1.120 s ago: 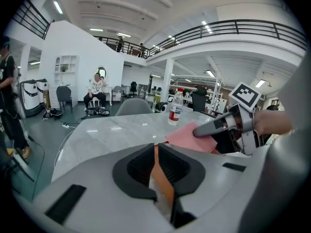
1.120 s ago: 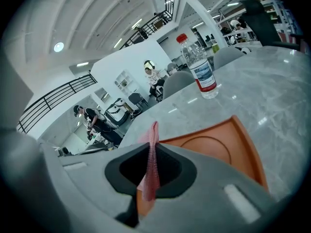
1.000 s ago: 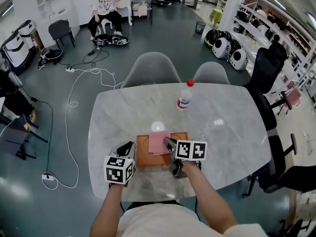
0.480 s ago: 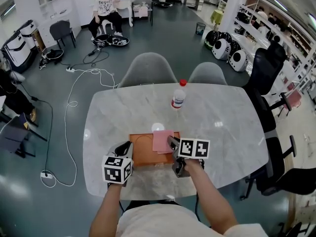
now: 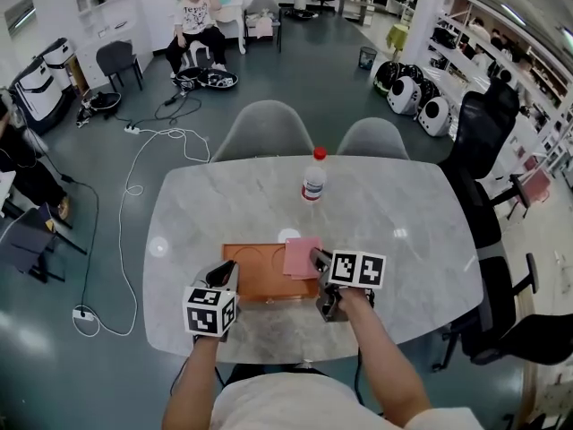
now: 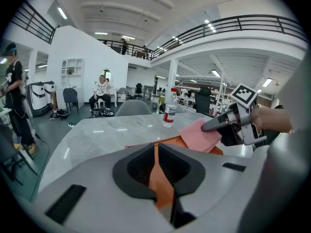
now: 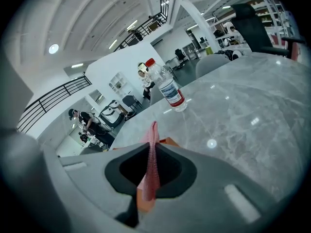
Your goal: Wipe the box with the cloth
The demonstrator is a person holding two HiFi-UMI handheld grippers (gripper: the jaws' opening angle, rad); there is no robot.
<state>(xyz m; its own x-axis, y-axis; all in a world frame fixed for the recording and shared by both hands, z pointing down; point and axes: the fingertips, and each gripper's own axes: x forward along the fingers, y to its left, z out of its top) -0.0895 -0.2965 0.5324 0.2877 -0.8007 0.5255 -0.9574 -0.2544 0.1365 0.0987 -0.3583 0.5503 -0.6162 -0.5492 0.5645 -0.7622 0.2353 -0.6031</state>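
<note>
A flat orange box (image 5: pixel 258 270) lies on the marble table (image 5: pixel 403 213) near its front edge. My left gripper (image 5: pixel 226 274) is shut on the box's near left edge; the orange edge (image 6: pixel 160 178) shows pinched between the jaws in the left gripper view. A pink cloth (image 5: pixel 302 257) rests over the box's right part, and my right gripper (image 5: pixel 317 260) is shut on it. The right gripper view has the pink cloth (image 7: pixel 149 161) edge-on between the jaws, and the left gripper view shows the cloth (image 6: pixel 200 135) spread on the box.
A plastic water bottle (image 5: pixel 312 176) with a red cap stands at the table's far middle. Two grey chairs (image 5: pixel 262 131) are behind the table and black office chairs (image 5: pixel 483 133) to the right. Cables lie on the floor at left; a person sits far back.
The box, cloth and both grippers have shifted slightly left and toward me in the head view, and the bottle too, so the head camera has moved. Both grips are unchanged.
</note>
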